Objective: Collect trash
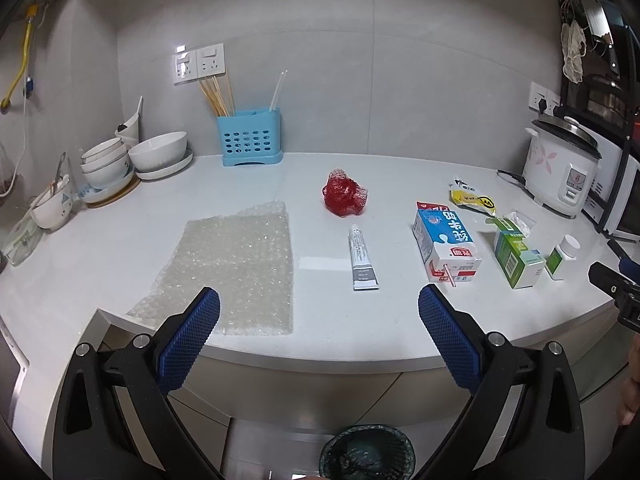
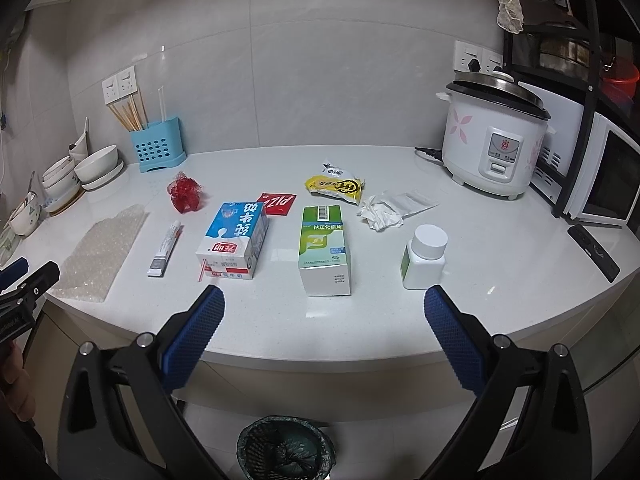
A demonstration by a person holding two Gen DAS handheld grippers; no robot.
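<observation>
Both grippers hang back off the counter edge with nothing in them: the left gripper [image 1: 319, 307] has its jaws spread wide over the bubble wrap [image 1: 228, 268] and the tube [image 1: 363, 258], and the right gripper [image 2: 324, 307] is just as wide, lined up roughly on the green box [image 2: 325, 251] with the pill bottle [image 2: 425, 258] just off its right finger. The trash is all laid out on the counter [image 2: 360, 332], and the bin [image 2: 286, 449] sits on the floor below the edge. If I were doing this I'd start with whatever's nearest each side, pinch the milk carton [image 2: 234, 240] across its narrow faces, and grab the bubble wrap by a corner since it's floppy. The right view shows the crumpled tissue [image 2: 380, 216] and red sachet [image 2: 277, 203] clearly; in the left they're mostly hidden. The left shows the bubble wrap in full.
</observation>
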